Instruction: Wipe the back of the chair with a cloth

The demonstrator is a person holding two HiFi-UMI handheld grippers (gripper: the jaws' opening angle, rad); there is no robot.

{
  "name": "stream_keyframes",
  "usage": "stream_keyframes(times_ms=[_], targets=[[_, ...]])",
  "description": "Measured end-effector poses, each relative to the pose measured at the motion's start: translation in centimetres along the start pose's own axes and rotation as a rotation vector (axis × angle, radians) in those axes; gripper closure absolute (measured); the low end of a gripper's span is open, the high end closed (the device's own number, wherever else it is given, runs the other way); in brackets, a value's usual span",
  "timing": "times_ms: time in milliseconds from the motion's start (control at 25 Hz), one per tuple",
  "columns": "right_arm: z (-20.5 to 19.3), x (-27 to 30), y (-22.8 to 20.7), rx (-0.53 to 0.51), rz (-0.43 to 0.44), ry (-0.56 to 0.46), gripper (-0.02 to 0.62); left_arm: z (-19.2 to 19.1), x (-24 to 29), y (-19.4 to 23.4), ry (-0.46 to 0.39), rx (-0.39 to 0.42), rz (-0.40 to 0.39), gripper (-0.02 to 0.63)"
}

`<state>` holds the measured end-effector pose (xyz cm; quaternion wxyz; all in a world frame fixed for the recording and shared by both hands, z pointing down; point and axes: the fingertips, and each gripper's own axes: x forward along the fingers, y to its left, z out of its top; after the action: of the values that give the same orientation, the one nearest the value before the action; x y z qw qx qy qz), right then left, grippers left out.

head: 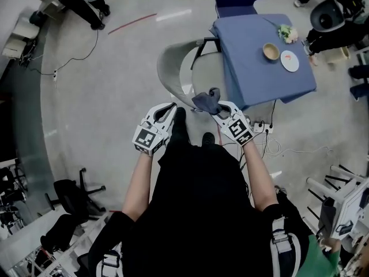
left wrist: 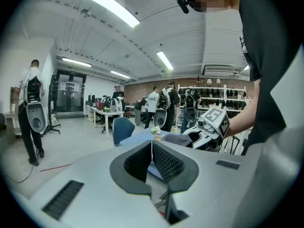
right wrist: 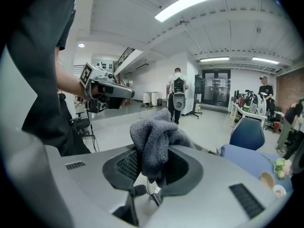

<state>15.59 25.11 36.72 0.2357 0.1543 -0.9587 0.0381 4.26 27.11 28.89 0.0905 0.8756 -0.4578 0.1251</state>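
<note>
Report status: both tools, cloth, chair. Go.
Left tool shut, empty. Right tool shut on grey cloth, held near chair back; contact unclear. Blue-covered table crowds the chair's far side.

The cloth (head: 206, 101) in our right claw (head: 220, 107) is dark slate-grey. Both claws are pale grey, and their marker cubes (head: 149, 138) carry black-and-white square patterns. Our left claw (head: 170, 108) has black pads (left wrist: 167, 161) with a fine grid texture. The chair back (head: 172, 68) is light grey. On the right, the worktop (head: 253, 74) is covered in blue and bears a tan bowl (head: 271, 51) and a white plate (head: 290, 60) with an orange patch. The floor (head: 115, 85) is pale grey with a red stripe (head: 131, 23) on the far side. Our clothing (head: 202, 212) is black.
</note>
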Motion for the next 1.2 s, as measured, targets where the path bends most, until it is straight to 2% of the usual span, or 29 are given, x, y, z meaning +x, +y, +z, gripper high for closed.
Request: stream_keyframes(times_ms=[240, 360, 720, 1200], targets=[[1.4, 3.3, -3.6, 0.062, -0.081, 0.027, 0.479, 0.7, 3.0, 6.1, 0.018, 0.009, -0.072, 0.578], [3.0, 5.8, -5.8, 0.072, -0.104, 0.03, 0.479, 2.7, 4.8, 9.9, -0.015, 0.029, -0.107, 0.578], [7.9, 16.1, -8.5, 0.018, -0.107, 0.068, 0.479, 2.6, 6.3, 21.7, -0.016, 0.008, -0.138, 0.578], [10.3, 24.2, -10.5, 0.07, -0.153, 0.08, 0.479, 1.4, 7.0, 29.6, 0.017, 0.016, -0.235, 0.578]])
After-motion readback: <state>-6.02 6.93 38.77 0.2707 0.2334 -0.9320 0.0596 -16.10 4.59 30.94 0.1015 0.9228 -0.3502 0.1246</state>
